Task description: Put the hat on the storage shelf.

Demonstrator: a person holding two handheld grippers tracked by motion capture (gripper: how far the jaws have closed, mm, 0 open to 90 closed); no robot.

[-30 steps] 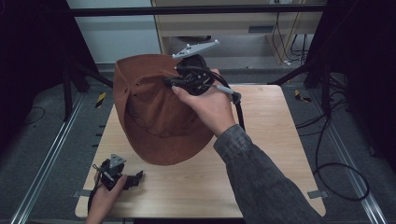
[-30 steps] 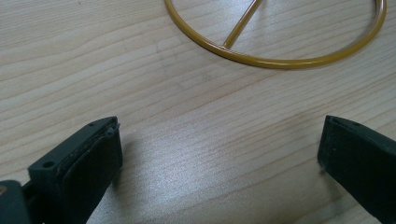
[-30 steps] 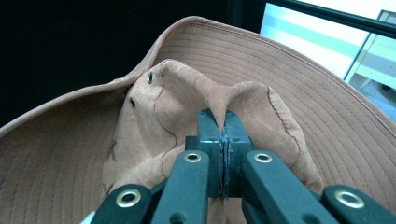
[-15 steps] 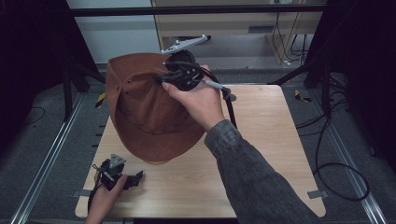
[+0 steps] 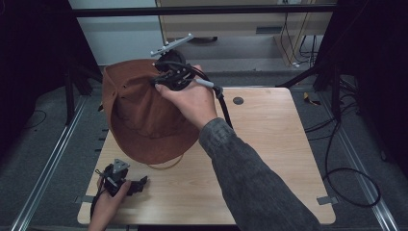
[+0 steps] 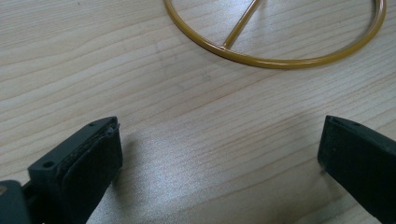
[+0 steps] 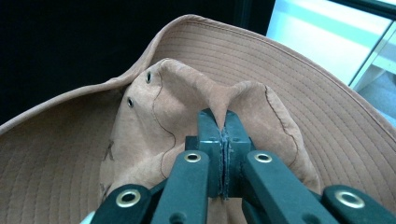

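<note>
A brown wide-brimmed hat [image 5: 139, 110] hangs tilted over the table's back left. My right gripper [image 5: 167, 79] is shut on a pinched fold of the hat's crown [image 7: 261, 107], and in the right gripper view the brim curves around behind the jaws [image 7: 223, 122]. Near the front left corner my left gripper [image 5: 137, 184] rests low over the wood, open, with nothing between its jaws [image 6: 219, 149]. A thin yellow metal ring with a spoke [image 6: 275, 60] lies on the wood just ahead of the left gripper. That ring [image 5: 168, 165] peeks out below the hat's brim.
The light wooden table [image 5: 269, 144] has a small dark round grommet [image 5: 237, 100] near its back edge. Metal rails [image 5: 53, 163] run along both sides on the grey floor, and cables [image 5: 337, 159] lie at the right. The right gripper's cable trails along the forearm.
My right gripper has carried the hat to the left and a little back, tilting it. The left gripper has stayed put.
</note>
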